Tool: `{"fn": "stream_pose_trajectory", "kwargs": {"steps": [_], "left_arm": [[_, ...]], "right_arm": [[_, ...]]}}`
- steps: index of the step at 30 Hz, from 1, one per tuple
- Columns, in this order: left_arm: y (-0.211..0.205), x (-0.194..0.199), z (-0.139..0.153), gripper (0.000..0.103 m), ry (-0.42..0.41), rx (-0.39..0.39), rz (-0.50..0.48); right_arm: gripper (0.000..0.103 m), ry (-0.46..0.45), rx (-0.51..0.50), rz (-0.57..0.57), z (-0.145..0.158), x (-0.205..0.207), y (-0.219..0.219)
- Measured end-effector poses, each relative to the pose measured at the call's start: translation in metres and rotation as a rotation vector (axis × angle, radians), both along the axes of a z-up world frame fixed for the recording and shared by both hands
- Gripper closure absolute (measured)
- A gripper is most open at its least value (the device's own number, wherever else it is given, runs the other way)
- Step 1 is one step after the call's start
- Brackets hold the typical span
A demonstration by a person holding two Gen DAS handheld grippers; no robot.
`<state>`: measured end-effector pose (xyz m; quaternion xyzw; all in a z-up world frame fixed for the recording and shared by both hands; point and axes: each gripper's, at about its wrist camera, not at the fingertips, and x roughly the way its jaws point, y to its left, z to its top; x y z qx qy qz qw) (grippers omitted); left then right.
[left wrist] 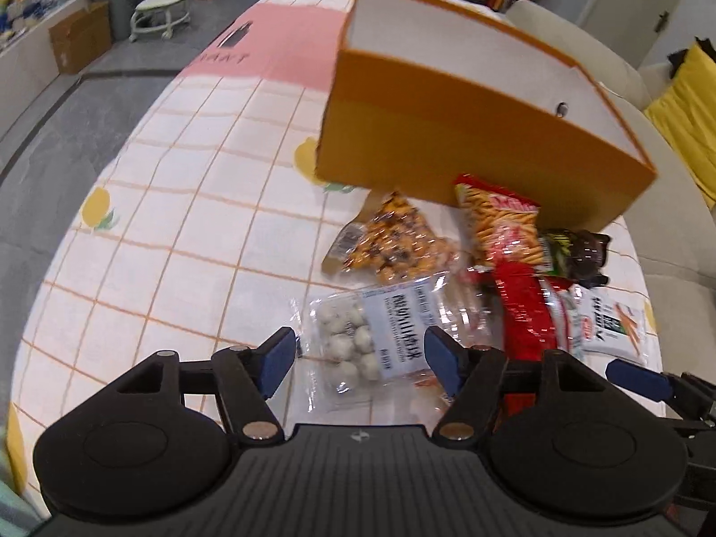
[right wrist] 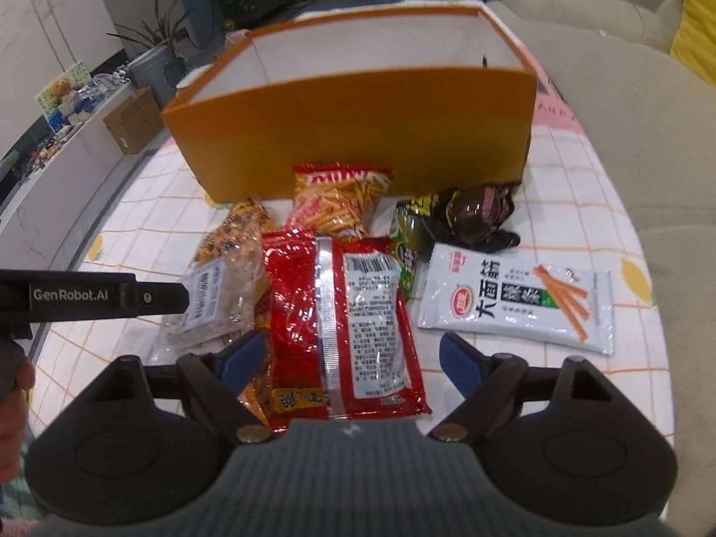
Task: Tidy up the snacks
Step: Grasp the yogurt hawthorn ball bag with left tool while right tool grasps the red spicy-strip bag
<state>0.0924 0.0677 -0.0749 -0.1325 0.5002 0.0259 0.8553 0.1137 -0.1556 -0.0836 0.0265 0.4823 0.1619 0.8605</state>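
Two hand-held grippers hang over the bench (left wrist: pixel 179 232), both with jaws wide and nothing clamped. Left hand-held gripper (left wrist: pixel 360 360) straddles a clear bag of white balls (left wrist: pixel 353 335); right hand-held gripper (right wrist: pixel 353 358) straddles a red packet (right wrist: pixel 344 317). Snacks lie heaped just before the orange box (right wrist: pixel 358 134), which stands toward the bench's far edge.

Lying heaped before an open, empty orange box (right wrist: pixel 358 134): red foil packet (right wrist: pixel 344 326) seam-up, white noodle-stick packet (right wrist: pixel 514 304) flat beside, clear bag of white balls (left wrist: pixel 358 335).
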Motion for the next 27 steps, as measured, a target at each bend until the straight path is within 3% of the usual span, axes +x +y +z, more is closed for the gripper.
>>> {"fn": "stream_pose_trajectory", "kwargs": {"steps": [6,10,17,21,27], "left_arm": [[0.005,0.001,-0.016,0.028,0.041,-0.098,0.025],[0.002,-0.003,-0.015,0.037,0.068,-0.172,0.015],[-0.02,-0.014,-0.014,0.037,0.136,-0.218,-0.161],[-0.028,-0.021,0.001,0.032,0.073,-0.078,-0.205],[-0.041,-0.02,0.009,0.021,-0.036,0.171,-0.345]], "right_arm": [[0.019,0.043,0.022,-0.005,-0.016,0.01,0.0],[0.027,0.034,0.021,0.022,-0.016,0.008,0.002],[0.032,0.038,-0.001,0.009,-0.012,0.002,-0.013],[0.032,0.025,-0.054,0.013,-0.008,-0.007,-0.023],[0.027,0.036,-0.023,0.005,-0.008,-0.008,-0.029]]}}
